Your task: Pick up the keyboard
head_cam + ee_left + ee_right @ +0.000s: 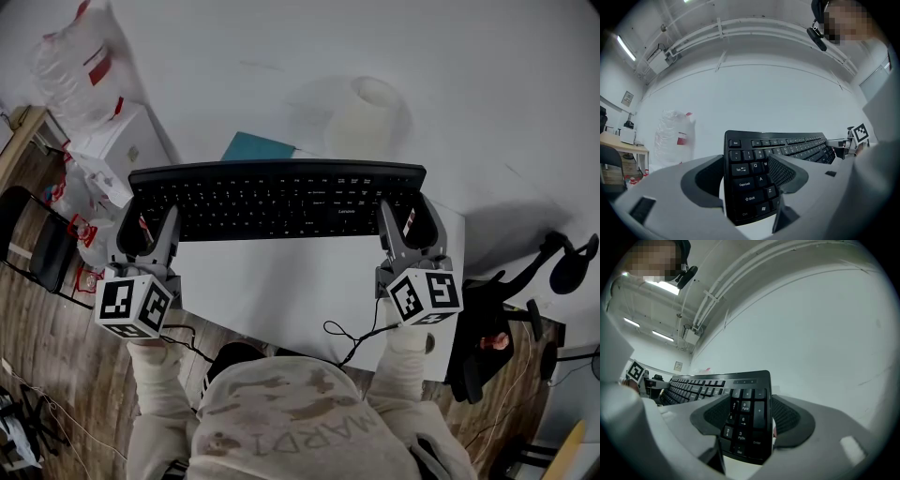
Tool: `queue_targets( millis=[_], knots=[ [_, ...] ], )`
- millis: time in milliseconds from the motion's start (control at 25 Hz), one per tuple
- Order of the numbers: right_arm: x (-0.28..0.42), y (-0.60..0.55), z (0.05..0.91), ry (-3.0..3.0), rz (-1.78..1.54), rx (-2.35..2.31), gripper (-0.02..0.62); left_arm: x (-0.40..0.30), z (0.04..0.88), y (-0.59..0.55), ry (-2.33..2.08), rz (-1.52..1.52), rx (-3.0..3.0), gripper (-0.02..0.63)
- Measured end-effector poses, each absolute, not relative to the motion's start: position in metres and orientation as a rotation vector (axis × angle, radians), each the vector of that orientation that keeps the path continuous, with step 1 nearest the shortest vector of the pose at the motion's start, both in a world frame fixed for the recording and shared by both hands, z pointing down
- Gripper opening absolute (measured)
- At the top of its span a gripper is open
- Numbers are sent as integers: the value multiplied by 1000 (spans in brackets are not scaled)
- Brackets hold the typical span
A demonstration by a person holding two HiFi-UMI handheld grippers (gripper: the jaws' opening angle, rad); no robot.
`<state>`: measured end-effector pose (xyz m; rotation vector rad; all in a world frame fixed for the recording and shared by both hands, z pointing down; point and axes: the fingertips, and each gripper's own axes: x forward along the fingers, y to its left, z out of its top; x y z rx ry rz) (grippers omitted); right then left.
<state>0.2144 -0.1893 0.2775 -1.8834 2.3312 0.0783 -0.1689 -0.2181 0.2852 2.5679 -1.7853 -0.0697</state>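
Black keyboard (277, 199) across the far part of the white counter (281, 291), long side toward the person. Cannot tell whether fully resting or raised a little.

Handling, as judged: light, rigid plastic shell with smooth edges. Key caps apt to sink under a pad. Likely to pivot or twist if taken by one end only, so take hold at both short ends and lift level, together. Pads better on the frame and underside than on the caps.

Left claw (745, 161): released, jaws wide apart around the Tab–Shift end. Inner pad over the keys, outer jaw just beside the end edge, pale sliver between. Right claw (751, 401): likewise spread, around the number-pad end. Red sliver showing between keyboard edge and outer jaw. Judged not clamped on either side.

Around:
- Pale paper roll (367, 114) and teal flat item (258, 147) just beyond the far edge.
- White box (117, 141) and plastic bags (80, 56) off the left end.
- Thin black cable (352, 339) at the near counter edge.
- Dark chair (487, 328) to the right.

Nothing on the keys but the claw pads. Mind the roll and teal item if pushing forward. Straight up looks clear.
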Motion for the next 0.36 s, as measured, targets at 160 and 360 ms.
queue_targets(
  millis=[160,360],
  knots=[
    [214,-188,276,2333,79,-1879,279,-170,282,-215,-1793,-74,2567,296],
    [212,-191,277,2341,77,-1875,279,-172,284,-216,-1798,-69,2559,296]
  ],
)
